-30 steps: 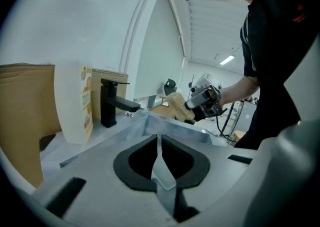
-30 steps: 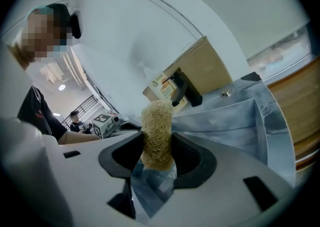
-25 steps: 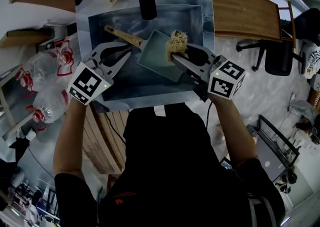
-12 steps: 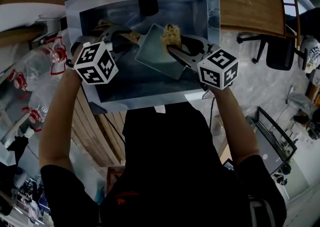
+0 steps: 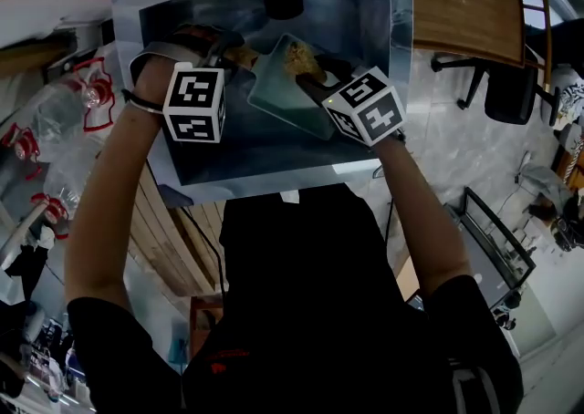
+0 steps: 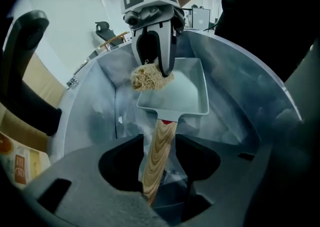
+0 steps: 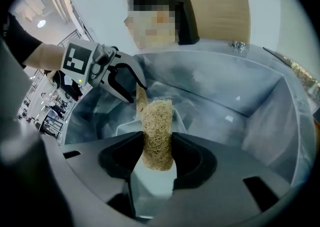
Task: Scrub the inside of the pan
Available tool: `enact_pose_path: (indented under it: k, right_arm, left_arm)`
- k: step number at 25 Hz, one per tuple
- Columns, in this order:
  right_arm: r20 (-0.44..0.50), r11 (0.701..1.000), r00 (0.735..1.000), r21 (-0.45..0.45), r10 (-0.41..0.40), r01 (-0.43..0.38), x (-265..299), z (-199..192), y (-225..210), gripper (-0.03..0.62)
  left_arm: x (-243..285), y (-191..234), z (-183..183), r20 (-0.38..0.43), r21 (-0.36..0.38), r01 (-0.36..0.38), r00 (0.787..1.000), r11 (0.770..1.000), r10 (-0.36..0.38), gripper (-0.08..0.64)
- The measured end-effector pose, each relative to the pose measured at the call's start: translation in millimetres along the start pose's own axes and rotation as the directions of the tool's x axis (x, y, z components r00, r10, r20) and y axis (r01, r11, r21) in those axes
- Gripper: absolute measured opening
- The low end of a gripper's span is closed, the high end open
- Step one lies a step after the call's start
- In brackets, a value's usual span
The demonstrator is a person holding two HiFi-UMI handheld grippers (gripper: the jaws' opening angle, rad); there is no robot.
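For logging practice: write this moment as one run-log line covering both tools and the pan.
left tool: open, jaws just opening, pan handle between them | right tool: shut on scrubber | pan: in sink, scrubber at its rim

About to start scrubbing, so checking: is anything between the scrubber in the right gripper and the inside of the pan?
Nothing visible does. The right gripper is shut on the scrubber, which sits right at the rim of the pan, and the inside of the pan is bare.
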State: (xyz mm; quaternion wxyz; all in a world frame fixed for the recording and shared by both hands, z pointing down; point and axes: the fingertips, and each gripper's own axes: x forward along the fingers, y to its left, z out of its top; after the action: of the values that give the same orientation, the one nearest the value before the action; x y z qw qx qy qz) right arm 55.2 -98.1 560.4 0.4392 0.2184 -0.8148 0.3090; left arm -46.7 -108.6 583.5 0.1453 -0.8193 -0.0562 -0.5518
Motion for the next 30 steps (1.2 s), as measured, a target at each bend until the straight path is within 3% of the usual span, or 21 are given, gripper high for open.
enact_pose_path:
  k: [8,18,26,30]
  right_arm:
    - [-0.132,0.991,0.987,-0.099,-0.097,0.085,21,-14,-13,0.184]
    - [-0.199,0.972,0.964,-0.188,-0.179,0.142,40,-14,-19,0.184]
    - [-0.201,0.971,0.962,-0.190,-0.184,0.146,43,-13,-19,0.179]
    - [-0.219,0.966,0.964,-0.237,-0.154,0.101,45,-21,0,0.179]
  left_arm:
    - [10,0,-7,-0.096,0.039,-0.030,0.995,0.999,0.034,0.166]
    - [9,0,-6,-0.107,0.060,-0.039,0.993,0.997,0.045,0.155]
    - [9,-1,-6,-0.107,0.051,-0.033,0.993,0.998,0.038,0.150]
    - [9,-1,-5,-0.115,0.046,-0.028,0.993,0.999,0.033,0.149]
